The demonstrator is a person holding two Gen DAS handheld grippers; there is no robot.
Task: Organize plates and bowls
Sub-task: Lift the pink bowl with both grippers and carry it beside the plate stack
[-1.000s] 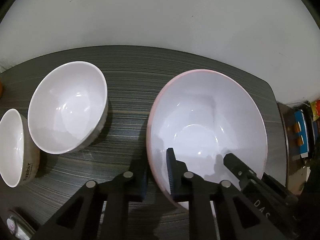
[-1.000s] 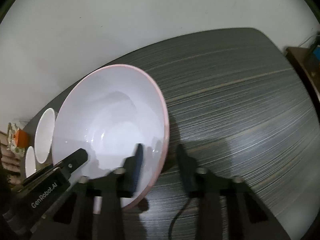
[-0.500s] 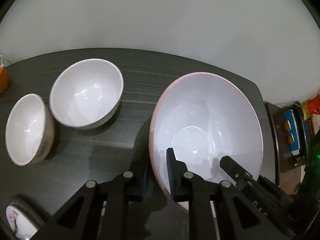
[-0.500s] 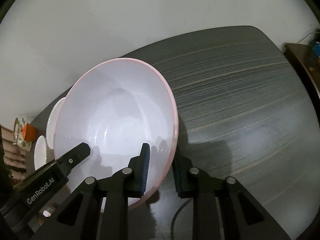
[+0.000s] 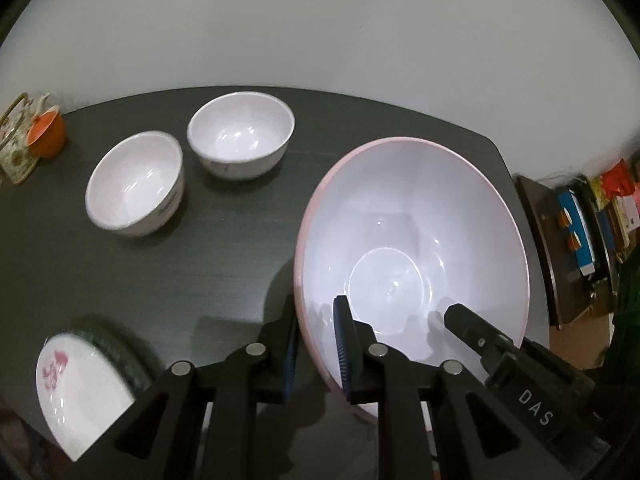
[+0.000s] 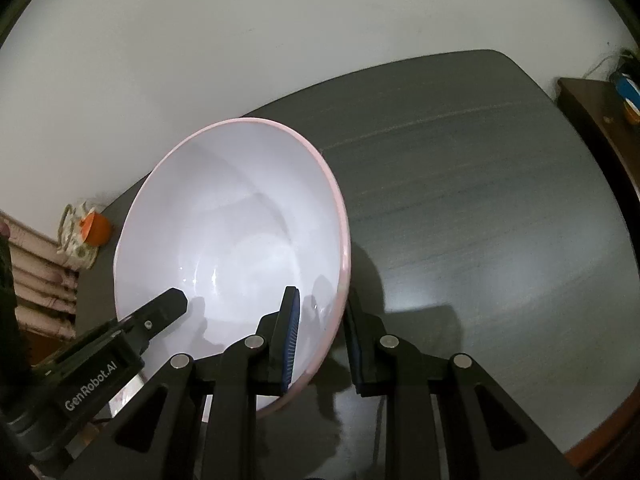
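Plain pale wall (image 5: pixel 320 20) behind, bare, unevenly lit, darker toward frame edges. Dark grey wood-grain tabletop (image 6: pixel 460 200) with rounded corners; soft glare patch on right part in right wrist view. Brown wooden shelf unit (image 5: pixel 540 240) just right of tabletop, holding blue, red and orange packages, too blurred to read. Stacked pale folded cloths or cushions (image 6: pixel 36 264) at far left in right wrist view. Light dim overall.

black claw (image 5: pixel 316 344), blue ribbed pads (image 5: pixel 341 344), silver screws
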